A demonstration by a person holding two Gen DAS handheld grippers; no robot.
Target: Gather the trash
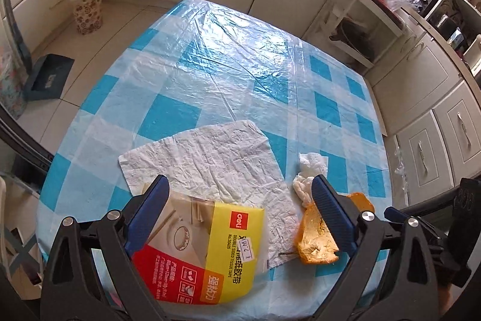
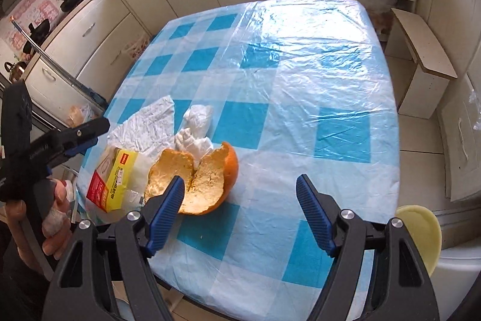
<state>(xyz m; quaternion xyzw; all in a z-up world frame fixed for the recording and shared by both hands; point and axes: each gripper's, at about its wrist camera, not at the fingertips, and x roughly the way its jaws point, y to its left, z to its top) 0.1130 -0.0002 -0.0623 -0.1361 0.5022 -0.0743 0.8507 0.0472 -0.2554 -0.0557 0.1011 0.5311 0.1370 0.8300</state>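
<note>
Trash [image 1: 204,167] beneath open jaws.

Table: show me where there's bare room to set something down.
The table is bare across its far half and its right side, beyond the orange peel. The near-left corner is crowded: tape packet, flat paper towel, crumpled tissue.

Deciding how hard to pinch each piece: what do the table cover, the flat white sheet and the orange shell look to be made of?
Table cover: thin glossy plastic film over blue check, by its glare and fine creases.
Flat white sheet: soft matte paper towel, apparently; embossed, crumpled, no shine.
Orange shell: citrus peel, likely; smooth orange outside, pale fibrous pith inside, torn edges.
</note>
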